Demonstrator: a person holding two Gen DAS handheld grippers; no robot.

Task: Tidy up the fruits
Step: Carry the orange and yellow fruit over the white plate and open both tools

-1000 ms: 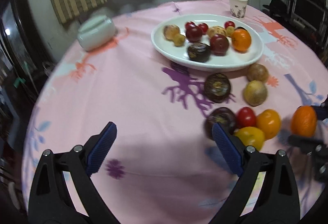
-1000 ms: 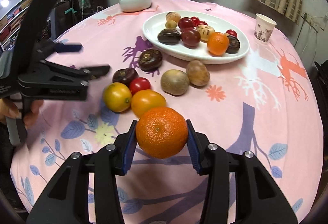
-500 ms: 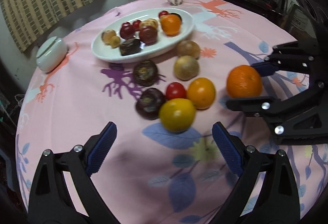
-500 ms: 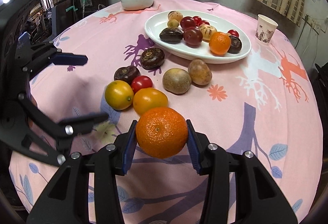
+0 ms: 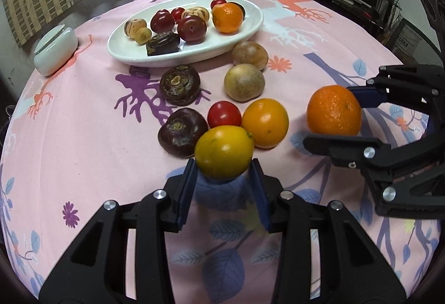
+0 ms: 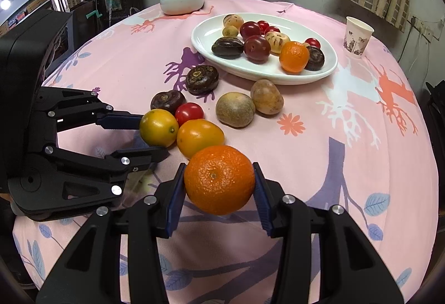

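Left gripper (image 5: 224, 184) jaws just closed, clamping yellow fruit (image 5: 224, 155); right gripper (image 6: 219, 187) clamps orange (image 6: 219, 179).

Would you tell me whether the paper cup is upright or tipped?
Upright: the cup stands on its base, open mouth upward, beside the plate.

No legible text, label, brand or number appears anywhere; the paper cup (image 6: 358, 36) carries only a printed pattern.
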